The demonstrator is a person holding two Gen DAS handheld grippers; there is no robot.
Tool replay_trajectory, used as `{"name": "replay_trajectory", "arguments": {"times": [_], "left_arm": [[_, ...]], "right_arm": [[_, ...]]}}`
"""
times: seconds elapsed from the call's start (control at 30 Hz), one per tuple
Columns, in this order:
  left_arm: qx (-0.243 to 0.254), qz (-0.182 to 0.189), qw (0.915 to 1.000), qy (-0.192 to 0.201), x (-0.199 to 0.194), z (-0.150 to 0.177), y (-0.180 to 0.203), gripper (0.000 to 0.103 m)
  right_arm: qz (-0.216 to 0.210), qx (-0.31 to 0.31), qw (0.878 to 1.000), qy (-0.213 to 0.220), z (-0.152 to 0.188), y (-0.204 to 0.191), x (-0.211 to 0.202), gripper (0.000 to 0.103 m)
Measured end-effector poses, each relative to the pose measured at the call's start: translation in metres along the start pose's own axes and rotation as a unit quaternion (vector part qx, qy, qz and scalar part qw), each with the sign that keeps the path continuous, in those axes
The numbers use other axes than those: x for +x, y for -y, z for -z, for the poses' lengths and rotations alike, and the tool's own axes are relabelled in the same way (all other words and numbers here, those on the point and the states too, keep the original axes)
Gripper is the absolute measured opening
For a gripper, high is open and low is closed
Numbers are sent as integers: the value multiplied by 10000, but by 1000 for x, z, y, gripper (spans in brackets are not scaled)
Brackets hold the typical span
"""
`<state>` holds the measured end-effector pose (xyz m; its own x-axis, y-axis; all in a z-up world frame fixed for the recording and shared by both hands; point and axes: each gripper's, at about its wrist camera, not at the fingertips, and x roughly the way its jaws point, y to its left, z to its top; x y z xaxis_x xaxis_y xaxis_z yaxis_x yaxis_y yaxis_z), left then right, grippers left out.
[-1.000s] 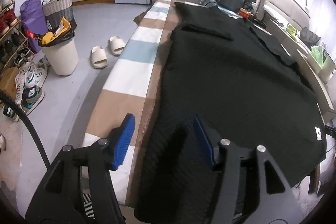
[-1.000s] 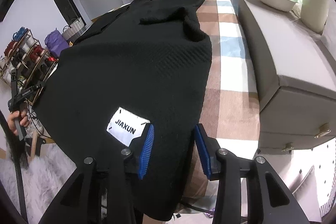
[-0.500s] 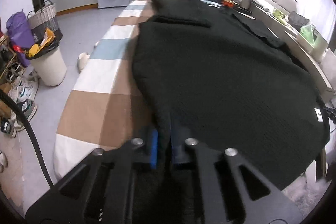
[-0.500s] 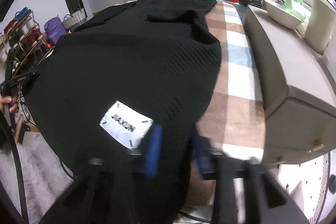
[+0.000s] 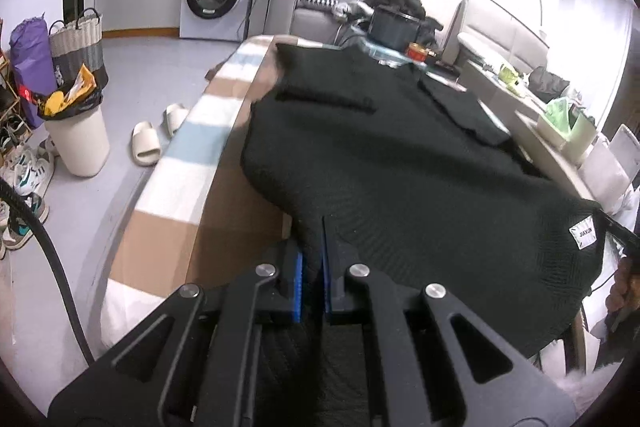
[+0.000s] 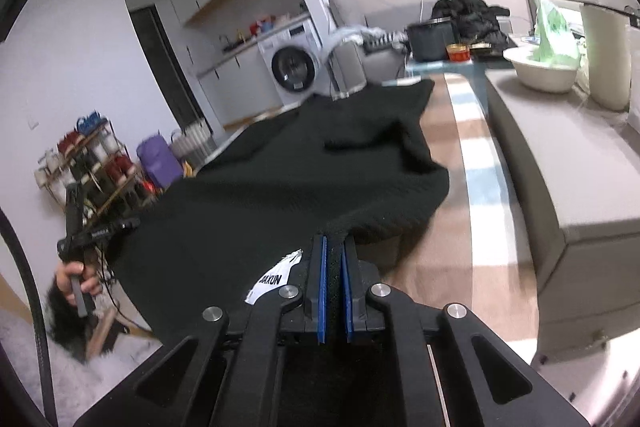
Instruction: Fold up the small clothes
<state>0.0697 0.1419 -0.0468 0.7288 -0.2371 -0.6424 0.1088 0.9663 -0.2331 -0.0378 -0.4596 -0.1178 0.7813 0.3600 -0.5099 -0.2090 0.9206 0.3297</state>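
Both grippers are on it! The black textured knit garment (image 5: 420,187) lies spread across the striped brown, white and blue padded table (image 5: 192,163), its near hem lifted off the cloth. The left gripper (image 5: 311,267) has its blue pads clamped together on the hem's left corner; the right gripper (image 6: 333,267) is pinched tight on the opposite corner, just beside the white rectangular brand label (image 6: 272,281). This knit looks soft, limp and fairly heavy, so it should sag between the two holds. The corners are the right places to grip. The waffle weave looks grippy, unlikely to slip.
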Motion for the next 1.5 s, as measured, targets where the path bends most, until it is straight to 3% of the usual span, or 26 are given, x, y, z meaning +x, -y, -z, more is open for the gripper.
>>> {"name": "replay_trajectory", "arguments": {"times": [0.23,0.5,0.67,0.83,0.93,1.0,1.03,1.1,1.17,1.33,1.5], "left_arm": [[-249,188,9991,299,-6,-22,-1,4],[-669,312,9958,536,18,-70,-18,4],[-749,295,9957,458,57,-108,-25,4],[-747,97,9971,141,113,-136,-24,5],[-733,-303,9964,-285,148,-138,-26,8],[-744,-376,9955,-456,155,-134,-29,14],[-706,-449,9954,-466,156,-129,-29,18],[-659,-600,9953,-384,152,-122,-32,45],[-714,-615,9952,-265,142,-113,-38,54],[-762,-344,9959,-347,130,-97,-42,54],[-631,-413,9959,-506,135,-90,-35,54]], "right_arm": [[80,328,9977,595,-23,8,1,6],[703,609,9903,1030,-68,16,30,6],[1214,875,9855,800,-93,29,68,6],[1628,1055,9803,372,-110,46,116,6],[2086,849,9740,-243,-114,55,146,21],[2201,671,9719,-501,-111,59,154,46],[2231,589,9717,-511,-107,60,150,47],[2215,444,9725,-560,-101,60,141,51],[2113,421,9745,-622,-94,60,132,57],[1653,570,9806,-889,-81,60,124,63],[1517,468,9811,-1106,-79,61,138,63]]}}
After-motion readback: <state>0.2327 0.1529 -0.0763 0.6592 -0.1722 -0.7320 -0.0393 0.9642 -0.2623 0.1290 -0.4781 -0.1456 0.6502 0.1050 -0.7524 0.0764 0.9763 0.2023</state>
